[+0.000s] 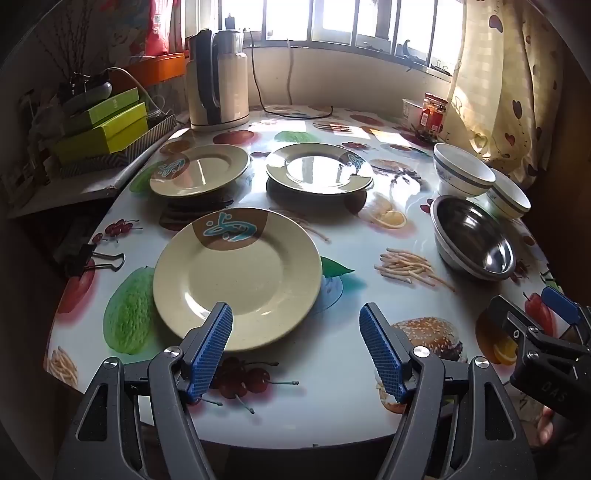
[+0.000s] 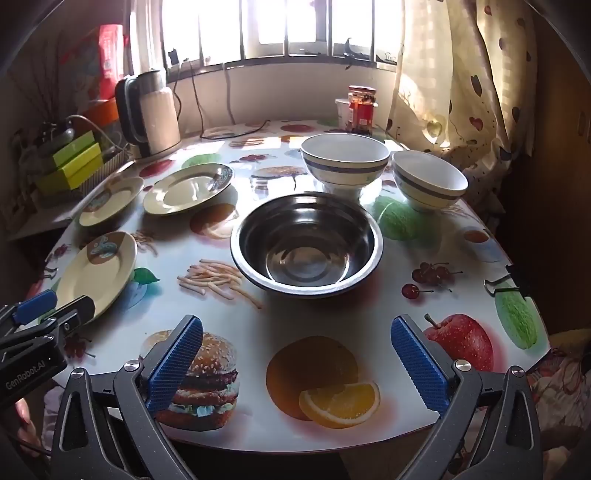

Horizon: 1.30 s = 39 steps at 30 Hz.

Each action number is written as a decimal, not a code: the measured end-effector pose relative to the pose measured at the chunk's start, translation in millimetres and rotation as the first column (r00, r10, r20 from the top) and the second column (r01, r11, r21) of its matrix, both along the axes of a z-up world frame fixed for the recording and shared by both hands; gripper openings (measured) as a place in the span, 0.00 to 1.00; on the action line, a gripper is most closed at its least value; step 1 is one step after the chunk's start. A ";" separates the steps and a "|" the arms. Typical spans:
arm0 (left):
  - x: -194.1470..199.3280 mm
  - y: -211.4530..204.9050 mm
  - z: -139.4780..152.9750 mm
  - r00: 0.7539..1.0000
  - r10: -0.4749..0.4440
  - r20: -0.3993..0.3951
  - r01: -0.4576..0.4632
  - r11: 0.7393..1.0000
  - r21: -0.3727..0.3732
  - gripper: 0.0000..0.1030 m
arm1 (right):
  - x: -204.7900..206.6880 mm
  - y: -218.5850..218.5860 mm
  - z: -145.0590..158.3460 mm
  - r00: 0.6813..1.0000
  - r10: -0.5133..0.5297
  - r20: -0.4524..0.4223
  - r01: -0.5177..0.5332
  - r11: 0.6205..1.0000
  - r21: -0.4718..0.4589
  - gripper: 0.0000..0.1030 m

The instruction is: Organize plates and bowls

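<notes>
The round cream plate with a blue fish mark (image 1: 236, 277) is laid flat nearest the left gripper (image 1: 295, 347), easy to reach. The shiny steel bowl (image 2: 306, 243) is set right of this plate, before the right gripper (image 2: 295, 362). Both grippers are spread wide, nothing held.

place: home dining corner | cues: kettle (image 1: 216, 79), heart-print curtain (image 1: 498, 85), food-print tablecloth (image 1: 343, 258)

You had strong daylight pouring through the window (image 1: 332, 18), blown out white; glare lay on the table (image 1: 354, 306), while fisheye edges curved and darkened.
</notes>
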State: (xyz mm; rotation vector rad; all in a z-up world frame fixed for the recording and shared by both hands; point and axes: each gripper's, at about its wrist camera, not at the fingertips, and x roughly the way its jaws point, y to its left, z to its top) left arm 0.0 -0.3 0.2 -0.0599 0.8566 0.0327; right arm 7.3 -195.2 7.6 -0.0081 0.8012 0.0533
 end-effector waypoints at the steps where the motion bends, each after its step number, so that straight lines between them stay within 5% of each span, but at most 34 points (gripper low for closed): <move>1: 0.1 0.2 -0.2 1.000 -0.001 -0.002 0.001 1.000 -0.006 0.70 | -0.2 0.0 0.2 1.000 0.001 0.000 -0.001 1.000 0.000 1.00; 39: 3.8 -7.4 10.8 1.000 0.004 0.029 -0.007 0.995 0.097 0.70 | 2.3 -0.7 9.5 0.999 0.004 0.032 -0.004 1.000 0.002 1.00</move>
